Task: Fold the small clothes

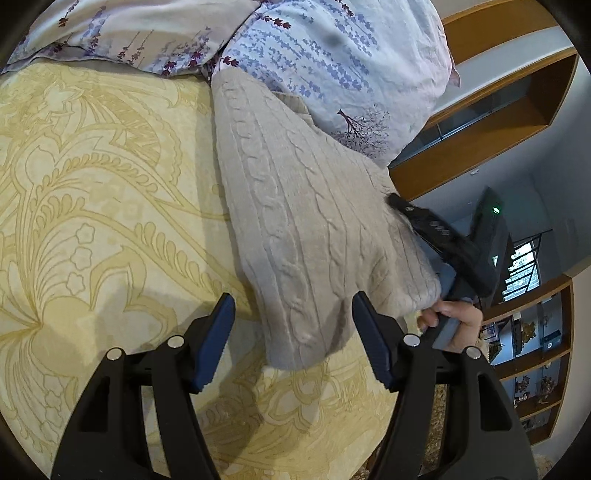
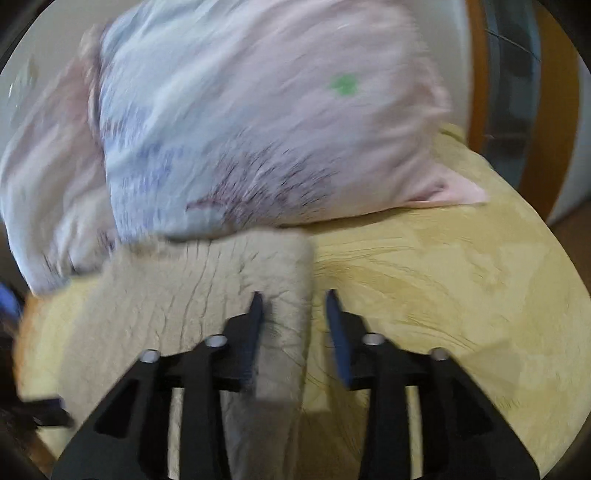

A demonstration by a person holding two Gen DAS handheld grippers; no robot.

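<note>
Nearest the left wrist lens, the left gripper (image 1: 293, 341), black arms with blue pads spread wide apart, gripping nothing, poised over the near corner of a beige cable-knit sweater (image 1: 295, 206). Sweater folded into a long band on a yellow patterned bedspread (image 1: 92, 184), running from between the open fingers up toward a floral pillow (image 1: 332, 74) at the head of the bed, far end touching or tucked just under it. Along the sweater's right edge, the right gripper (image 1: 436, 236) seen side-on, held by a bare hand (image 1: 458, 321), tip against the knit; from this view, cannot tell whether closed on the fabric. Beyond, wooden shelves (image 1: 532, 354) with small items too small to identify, and a second floral pillow (image 1: 110, 33) at upper left. In the right wrist view, heavily blurred, the right gripper (image 2: 294, 321) with fingers parted, a strip of the sweater (image 2: 207, 280) lying between them against the left pad (image 2: 255, 332), right pad clear of the cloth and over bare bedspread (image 2: 443, 288); not clamped. Sweater's right edge falling just inside the gap, remainder spread leftward. Same pillow (image 2: 258, 129) resting directly behind the sweater, overlapping its far edge. Wooden frame (image 2: 476, 74) at the upper right margin.
</note>
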